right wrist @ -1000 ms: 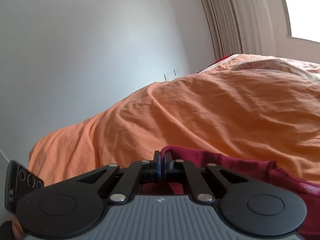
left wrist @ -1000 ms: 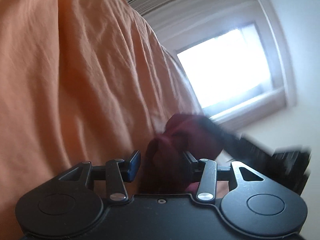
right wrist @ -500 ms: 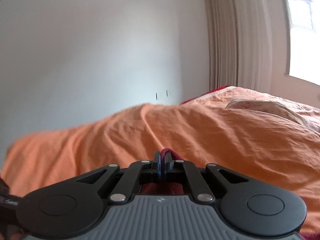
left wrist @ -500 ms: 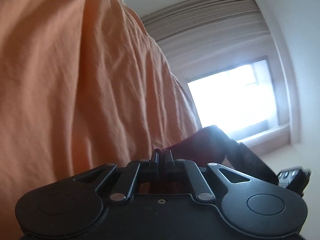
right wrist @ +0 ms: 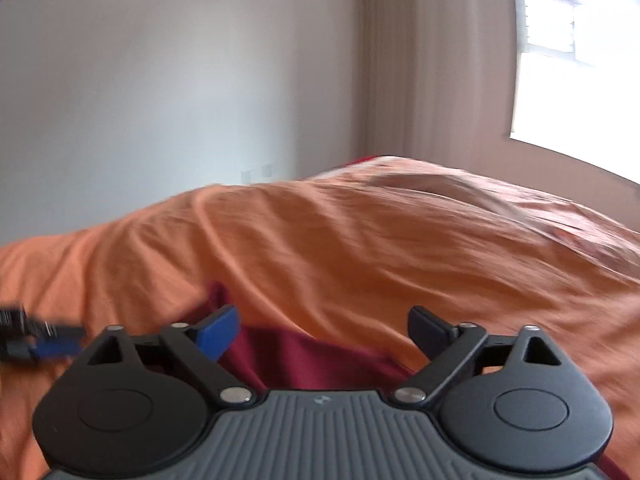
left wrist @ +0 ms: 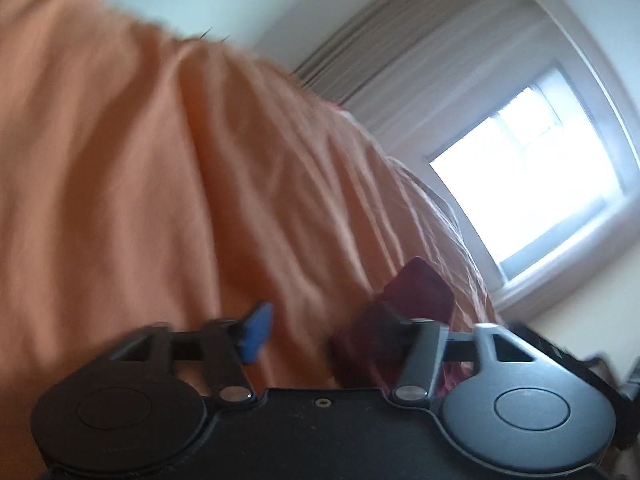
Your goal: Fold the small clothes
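The orange bed cover (right wrist: 360, 248) is filling both views, the window (right wrist: 568, 80) glaring beyond; the dark red garment (right wrist: 304, 360) is lying on it beneath my right claw (right wrist: 324, 332) and beside my left claw (left wrist: 320, 328), both spread apart, gripping nothing

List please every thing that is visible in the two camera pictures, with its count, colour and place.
garment: one, dark red, lying on the bed cover, just ahead of both tongs
bed cover: one, orange, wrinkled, filling the lower half of the right view
curtain: one, pale, hanging beside the window
window: one, bright white, on the far wall at right
wall: one, white, behind the bed
left tongs: one, black with a blue pad, open, garment against one finger
right tongs: one, black with a blue pad, open above the garment
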